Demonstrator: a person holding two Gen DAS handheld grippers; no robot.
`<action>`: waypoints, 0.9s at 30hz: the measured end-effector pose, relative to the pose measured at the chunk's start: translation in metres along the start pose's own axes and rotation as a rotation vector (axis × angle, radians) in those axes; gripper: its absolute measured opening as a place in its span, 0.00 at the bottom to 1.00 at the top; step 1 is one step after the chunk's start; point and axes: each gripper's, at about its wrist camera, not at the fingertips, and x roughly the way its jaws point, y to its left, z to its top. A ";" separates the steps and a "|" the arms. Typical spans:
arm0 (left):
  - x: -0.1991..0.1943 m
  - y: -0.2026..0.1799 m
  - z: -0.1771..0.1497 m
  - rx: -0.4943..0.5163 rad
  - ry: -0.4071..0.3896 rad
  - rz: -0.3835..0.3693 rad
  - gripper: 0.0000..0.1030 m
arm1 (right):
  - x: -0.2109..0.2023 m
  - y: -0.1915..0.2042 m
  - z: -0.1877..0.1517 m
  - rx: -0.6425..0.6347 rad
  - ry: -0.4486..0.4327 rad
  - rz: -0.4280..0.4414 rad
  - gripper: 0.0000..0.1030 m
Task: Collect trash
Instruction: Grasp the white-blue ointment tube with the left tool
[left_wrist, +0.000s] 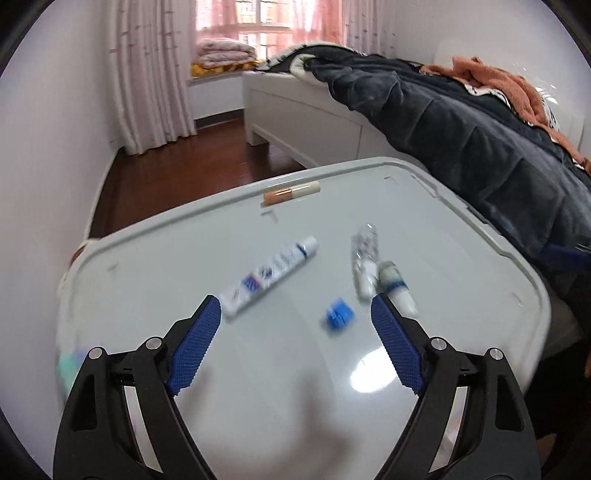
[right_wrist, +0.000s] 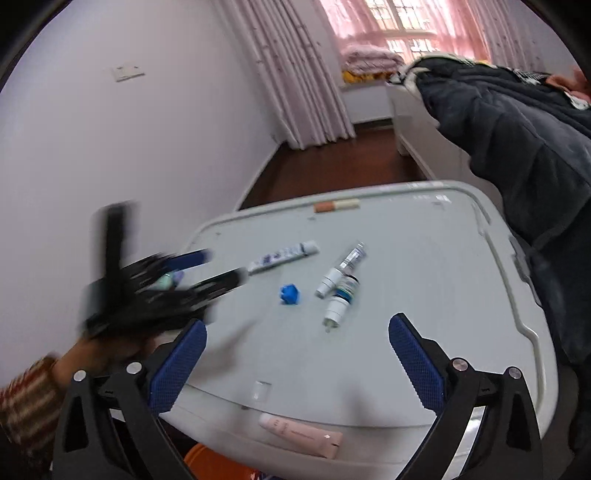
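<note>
Left gripper (left_wrist: 295, 306) spread wide and empty above the grey box lid (left_wrist: 443, 221), toothpaste tube (left_wrist: 269, 275) by its left finger, blue cap (left_wrist: 339, 314) just ahead, right gripper (right_wrist: 299, 325) equally wide: seemingly choosing trash, next lowering and closing on one piece.

The pale grey lid (left_wrist: 424, 229) looks like smooth, glossy plastic, throwing back soft window glare. The left gripper (left_wrist: 295, 306) has matt black plastic arms, blue pads (left_wrist: 195, 347) with a rough knurled grid, and shiny metal pins. The toothpaste tube (left_wrist: 269, 275) is glossy. The far floor (left_wrist: 177, 177) is polished dark wood; the blanket (left_wrist: 461, 140) is plush, quilted cloth.
</note>
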 end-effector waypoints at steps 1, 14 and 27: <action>0.015 0.004 0.006 0.009 0.015 -0.009 0.79 | 0.000 0.002 -0.001 -0.013 -0.005 0.030 0.95; 0.100 0.021 0.019 0.057 0.135 -0.002 0.29 | 0.009 -0.015 0.005 0.113 0.036 0.093 0.95; 0.011 0.011 -0.012 -0.186 0.138 0.013 0.21 | 0.030 -0.008 0.014 -0.004 0.026 -0.086 0.95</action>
